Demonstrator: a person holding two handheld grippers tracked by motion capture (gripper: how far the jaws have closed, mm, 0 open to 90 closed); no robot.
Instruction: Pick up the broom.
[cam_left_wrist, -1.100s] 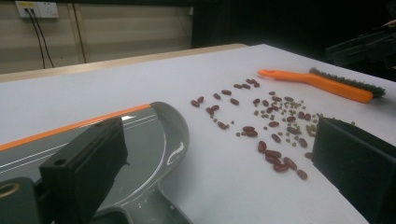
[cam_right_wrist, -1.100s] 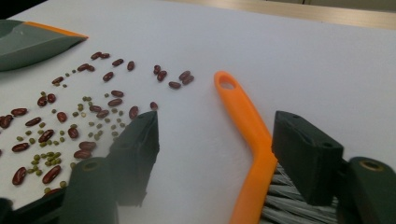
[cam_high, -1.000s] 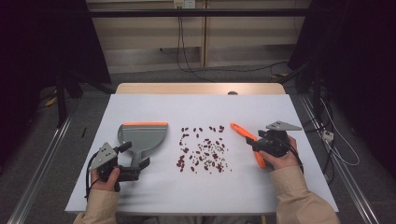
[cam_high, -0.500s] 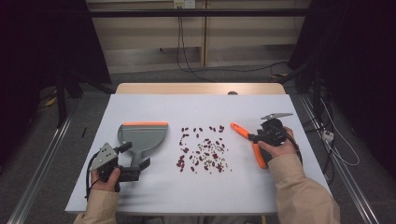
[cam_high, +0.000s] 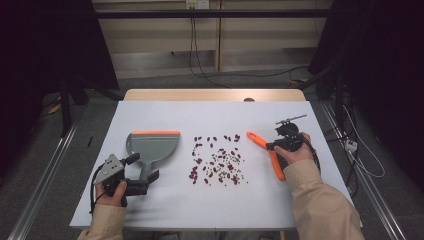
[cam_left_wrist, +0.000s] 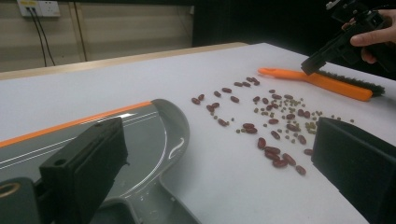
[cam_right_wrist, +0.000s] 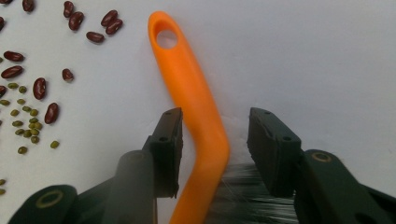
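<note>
A grey dustpan (cam_high: 152, 145) with an orange lip lies at the left of the white table, its handle toward me. My left gripper (cam_high: 143, 167) stands open astride that handle; the left gripper view has its jaws (cam_left_wrist: 219, 163) wide apart over the dustpan (cam_left_wrist: 140, 135). Red and small green beans (cam_high: 217, 160) are scattered in the middle. An orange brush (cam_high: 265, 150) lies to their right. My right gripper (cam_high: 272, 146) is open over its handle. In the right gripper view the handle (cam_right_wrist: 196, 98) runs between the jaws of this gripper (cam_right_wrist: 215, 121), nearer the left one.
The white table top (cam_high: 210, 115) has bare room at the back and along the front edge. A small dark object (cam_high: 248, 99) sits at the far edge. Cables (cam_high: 350, 145) trail on the floor to the right, off the table.
My right gripper has moved forward and tipped down over the brush handle. The left gripper, dustpan and beans have not moved.
</note>
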